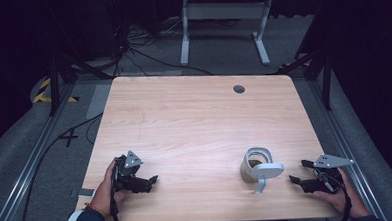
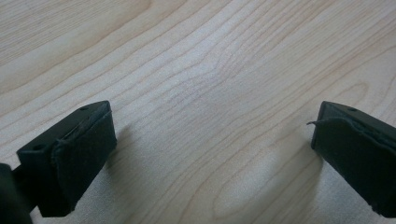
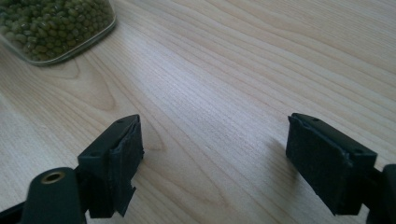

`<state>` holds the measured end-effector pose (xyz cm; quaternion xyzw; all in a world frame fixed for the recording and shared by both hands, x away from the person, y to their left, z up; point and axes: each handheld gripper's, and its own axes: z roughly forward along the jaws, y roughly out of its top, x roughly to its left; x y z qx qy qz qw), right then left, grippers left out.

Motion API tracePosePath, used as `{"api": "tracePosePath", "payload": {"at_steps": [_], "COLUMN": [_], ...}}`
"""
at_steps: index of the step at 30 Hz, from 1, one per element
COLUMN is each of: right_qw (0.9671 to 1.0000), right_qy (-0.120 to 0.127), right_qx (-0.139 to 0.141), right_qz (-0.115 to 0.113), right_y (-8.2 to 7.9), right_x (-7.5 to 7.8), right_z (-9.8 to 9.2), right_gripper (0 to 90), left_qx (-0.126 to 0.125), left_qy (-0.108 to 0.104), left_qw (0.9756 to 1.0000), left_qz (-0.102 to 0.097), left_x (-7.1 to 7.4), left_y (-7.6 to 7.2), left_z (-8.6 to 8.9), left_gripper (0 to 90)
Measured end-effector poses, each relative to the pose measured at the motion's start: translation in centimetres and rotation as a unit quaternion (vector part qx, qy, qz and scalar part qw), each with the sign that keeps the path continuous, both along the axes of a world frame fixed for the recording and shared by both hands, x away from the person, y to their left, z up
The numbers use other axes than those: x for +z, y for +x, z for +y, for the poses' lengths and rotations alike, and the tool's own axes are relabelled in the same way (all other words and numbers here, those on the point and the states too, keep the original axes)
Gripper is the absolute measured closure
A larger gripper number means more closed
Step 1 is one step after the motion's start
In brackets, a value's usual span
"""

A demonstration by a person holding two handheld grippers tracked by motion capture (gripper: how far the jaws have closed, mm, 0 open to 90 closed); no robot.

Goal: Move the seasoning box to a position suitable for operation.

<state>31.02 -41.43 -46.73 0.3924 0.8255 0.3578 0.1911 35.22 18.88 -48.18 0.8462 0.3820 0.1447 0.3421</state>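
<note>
A clear jar of green beans with a pale lid stands on the wooden table at the front right; its base with the beans fills the top left corner of the right gripper view. My right gripper rests to the jar's right, a short gap away, pointing toward it, jaws wide open over bare wood. My left gripper lies at the front left, held by a hand, pointing right. Its jaws are open too, with only tabletop between them.
A round cable hole sits near the table's far edge. Beyond the table stand a white frame and loose cables on grey floor. Metal rails run along both sides of the table.
</note>
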Motion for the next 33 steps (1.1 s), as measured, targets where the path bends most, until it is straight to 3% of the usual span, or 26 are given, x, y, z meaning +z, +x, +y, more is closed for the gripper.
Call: {"api": "tracePosePath", "payload": {"at_steps": [5,12,16,20,24,28,33], "right_qw": [1.0,0.9999,0.9999,0.9995,0.9982,0.9967,0.995], "right_qy": [-0.001,-0.013,0.007,0.022,0.036,0.04,0.045], "right_qx": [-0.003,0.004,0.012,0.02,0.044,0.062,0.078], "right_qz": [-0.002,0.002,-0.002,-0.007,-0.018,-0.031,-0.043], "right_y": [-0.1,-0.5,-0.8,-1.3,-2.1,-2.9,-3.7], "right_x": [0.0,0.7,1.2,2.2,3.3,4.2,5.2], "right_z": [-0.1,0.2,0.2,0.5,1.1,1.8,2.7], "right_gripper": [18.9,41.0,51.6,69.1,82.8,88.5,89.3], "left_qx": [-0.007,-0.022,-0.025,-0.026,-0.026,-0.027,-0.026], "left_qy": [0.001,0.003,0.003,0.003,0.003,0.003,0.003], "left_qw": [1.0,0.9998,0.9997,0.9996,0.9996,0.9996,0.9996], "left_qz": [0.002,0.004,0.005,0.004,0.004,0.005,0.005], "left_x": [0.0,0.0,0.0,0.0,0.0,0.0,0.0], "left_y": [-0.3,-0.5,-0.5,-0.4,-0.4,-0.4,-0.4], "left_z": [0.2,0.6,0.7,0.7,0.7,0.7,0.7], "left_gripper": [0.5,0.4,0.4,0.4,0.4,0.4,0.4]}}
